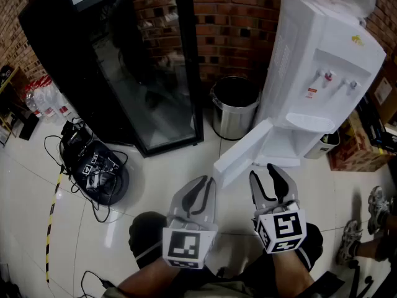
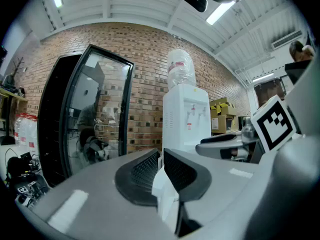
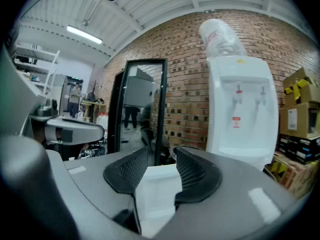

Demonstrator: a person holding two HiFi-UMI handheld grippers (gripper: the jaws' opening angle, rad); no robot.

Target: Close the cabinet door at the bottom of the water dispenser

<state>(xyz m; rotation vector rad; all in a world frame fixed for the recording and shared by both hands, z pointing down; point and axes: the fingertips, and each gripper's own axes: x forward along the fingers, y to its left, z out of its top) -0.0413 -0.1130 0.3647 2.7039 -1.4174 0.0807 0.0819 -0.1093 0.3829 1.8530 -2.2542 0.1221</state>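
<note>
White plastic cabinet door (image 1: 243,154) — swung open at the foot of the tall white water dispenser (image 1: 322,73).
In front of the dispenser, the right gripper (image 1: 273,177) has its jaws spread, framing the door's edge — the left gripper (image 1: 200,191) is clenched and empty.

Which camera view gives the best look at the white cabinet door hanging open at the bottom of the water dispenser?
The head view: it shows the white cabinet door across its full width, swung open over the floor. Each gripper view shows only a white patch of it between the jaws.
</note>
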